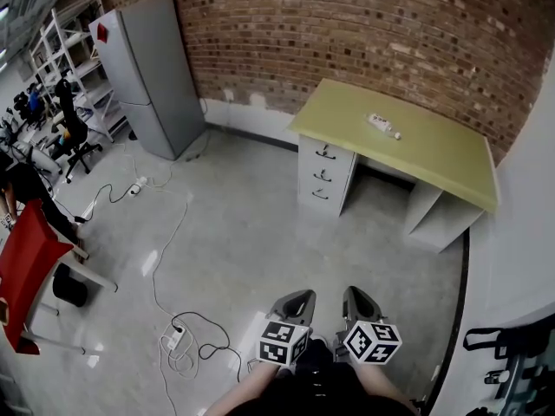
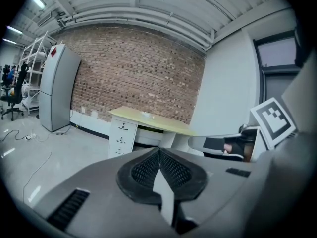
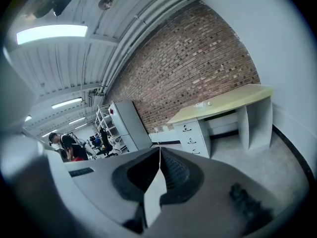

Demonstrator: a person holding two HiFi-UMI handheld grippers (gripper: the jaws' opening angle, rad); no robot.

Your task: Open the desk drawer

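Head view: the left gripper [image 1: 297, 298] and right gripper [image 1: 357, 295] sit side by side at the bottom edge, over the pale grey floor [image 1: 243, 232]. Well apart from them, the yellow-green worktop [image 1: 434, 146] stands against the red brick wall [image 1: 347, 24]. The white stack of three desk drawers [image 1: 325, 173] under its left end is shut.

Left gripper view: the black ribbed fingers [image 2: 144, 171] are clenched together on nothing, with the drawers far ahead.

Right gripper view: its fingers [image 3: 179, 172] are likewise clenched and empty, and the drawers are distant.
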